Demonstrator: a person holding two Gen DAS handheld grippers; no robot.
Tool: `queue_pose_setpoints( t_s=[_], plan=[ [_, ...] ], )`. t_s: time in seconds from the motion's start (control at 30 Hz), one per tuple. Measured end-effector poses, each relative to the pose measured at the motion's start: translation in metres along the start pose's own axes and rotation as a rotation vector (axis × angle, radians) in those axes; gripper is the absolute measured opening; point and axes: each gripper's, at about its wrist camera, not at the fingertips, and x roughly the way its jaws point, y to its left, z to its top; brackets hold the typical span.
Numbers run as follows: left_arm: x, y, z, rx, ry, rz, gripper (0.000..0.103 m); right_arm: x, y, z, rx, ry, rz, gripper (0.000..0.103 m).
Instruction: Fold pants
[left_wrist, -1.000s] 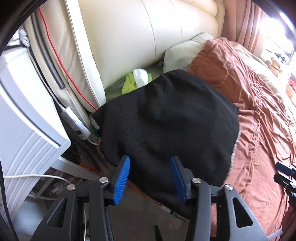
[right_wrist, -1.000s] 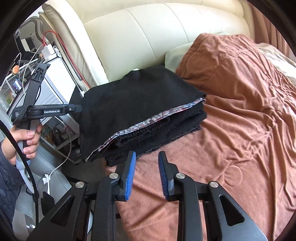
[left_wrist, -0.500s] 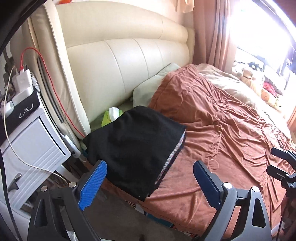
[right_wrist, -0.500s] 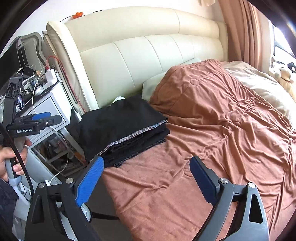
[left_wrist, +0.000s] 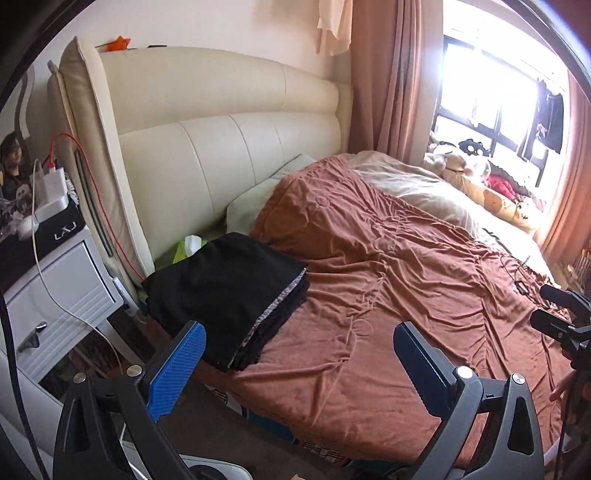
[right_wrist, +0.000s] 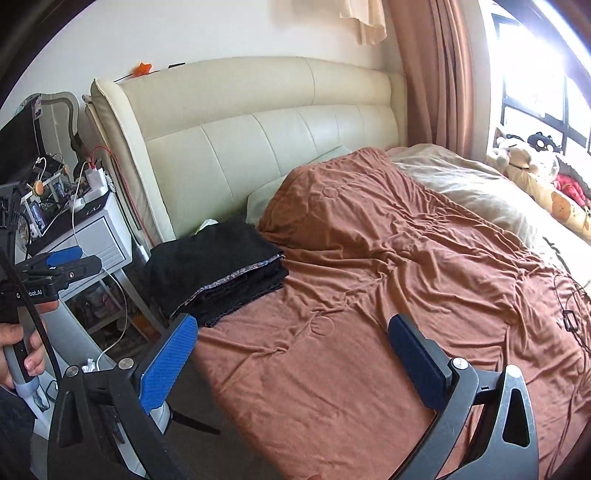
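Pants (left_wrist: 229, 291) now lie folded on the bed (left_wrist: 388, 295), both grippers (left_wrist: 299, 354) (right_wrist: 291, 354) pulled back, fingers opening wide and empty — folding looks finished.

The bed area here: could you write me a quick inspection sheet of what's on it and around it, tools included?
Surface: bed with rumpled brown blanket.
Job's things: black pants folded in a stack at the bed's corner near the headboard.
Clutter: green tissue box behind the pants; stuffed toys by the window.
Grippers: left gripper and right gripper open wide, jaws still opening, nothing between them.
Cables: red cable along the headboard; white cable over the nightstand.
Surroundings: brown curtains, bright window.
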Motion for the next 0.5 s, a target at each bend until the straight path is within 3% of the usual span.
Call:
queue_pose_setpoints(
  t_s=[0.3, 0.5],
  plan=[
    [-0.057, -0.042, -0.028, 0.050, -0.060, -0.056, 0.103, -0.081, -0.009, -0.041, 0.031, -0.035, -0.053, 0.103],
    [-0.087, -0.064, -0.057, 0.070, -0.100, -0.117, 0.103, -0.130, -0.012, -0.073, 0.039, -0.056, -0.132, 0.103]
  ],
)
